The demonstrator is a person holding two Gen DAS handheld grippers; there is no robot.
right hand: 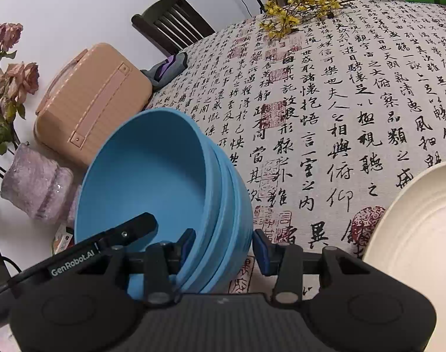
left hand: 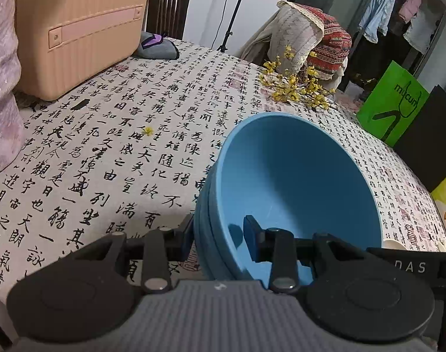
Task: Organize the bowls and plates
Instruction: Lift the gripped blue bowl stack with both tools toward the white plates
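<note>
Matte sky-blue, smooth and plain, the stack of bowls [left hand: 296,176] is a nest of several deep round bowls, their rims showing as close parallel bands down the outer wall. The inside of the top bowl is bare and evenly coloured, with only faint scuffs near the bottom. The stack is tilted, its mouth turned toward both cameras, over the desk [left hand: 120,146], which is covered by a pale cloth printed with black calligraphy and red seals.

The left gripper [left hand: 218,236] straddles the near rims of the stack: one blue pad sits inside the top bowl, the other finger lies outside the wall, and the jaws are closed on the rims. The right gripper [right hand: 223,245] takes the stack from the other side, one pad inside the top bowl and the other against the outermost wall, its jaws likewise clamped on the stacked rims. In the right wrist view a finger of the left gripper reaches into the bowl from the lower left.

A cream plate [right hand: 422,234] with ridged rings lies on the desk just right of the stack. Farther back are a peach case [left hand: 76,29], a sprig of yellow flowers [left hand: 296,85], a mauve vase [right hand: 35,182] and a dark wooden chair [right hand: 173,20].
</note>
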